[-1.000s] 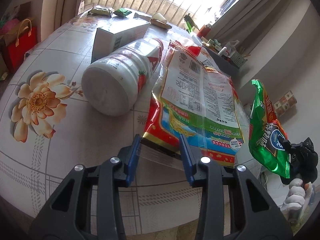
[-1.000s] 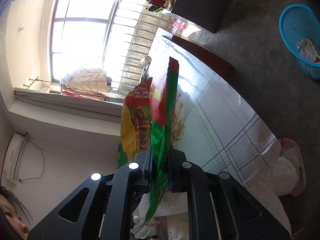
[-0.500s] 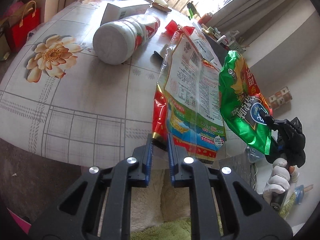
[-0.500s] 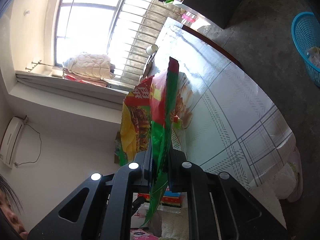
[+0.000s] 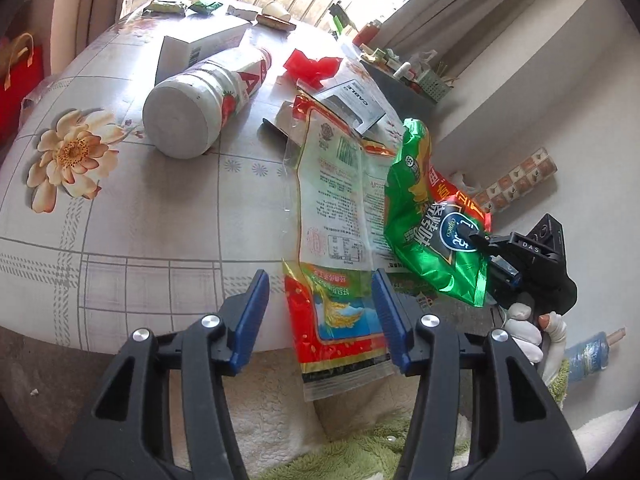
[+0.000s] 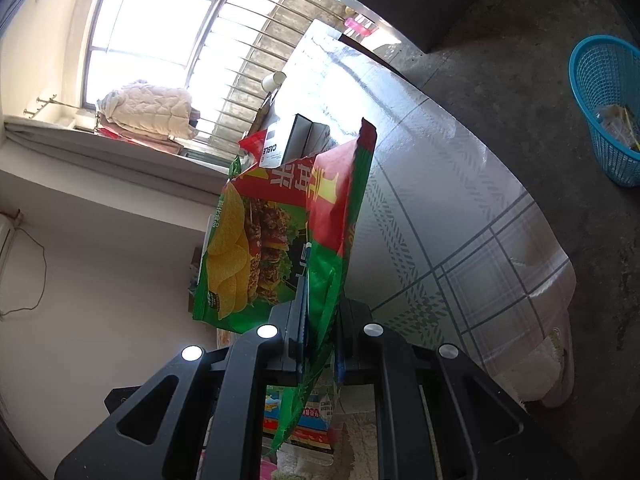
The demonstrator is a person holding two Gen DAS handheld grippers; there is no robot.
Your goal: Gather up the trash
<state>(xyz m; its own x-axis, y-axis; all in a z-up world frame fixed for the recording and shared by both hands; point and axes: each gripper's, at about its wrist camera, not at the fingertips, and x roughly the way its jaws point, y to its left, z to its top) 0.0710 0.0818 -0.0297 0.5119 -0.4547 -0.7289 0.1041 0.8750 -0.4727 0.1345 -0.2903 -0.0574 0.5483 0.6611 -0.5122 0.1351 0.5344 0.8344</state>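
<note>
My left gripper (image 5: 320,316) is open, its blue pads either side of a red and clear rice bag (image 5: 340,240) that lies on the table (image 5: 132,216) and hangs over its near edge. My right gripper (image 6: 320,320) is shut on a green chip bag (image 6: 280,240), held in the air beside the table; it also shows in the left wrist view (image 5: 432,224). A white strawberry-label bottle (image 5: 208,100) lies on its side, with a white box (image 5: 200,46) behind it and a red wrapper (image 5: 312,66) further right.
A blue basket (image 6: 608,104) with some trash stands on the floor beyond the table. Small packets (image 5: 168,4) and a paper cup (image 6: 274,80) sit at the table's far edge. A black "CABLE" packet (image 5: 352,104) lies behind the rice bag. A red bag (image 5: 18,76) stands left.
My left gripper has opened and let go of the rice bag, which now lies over the table edge. The right gripper still holds the chip bag, now closer to the rice bag.
</note>
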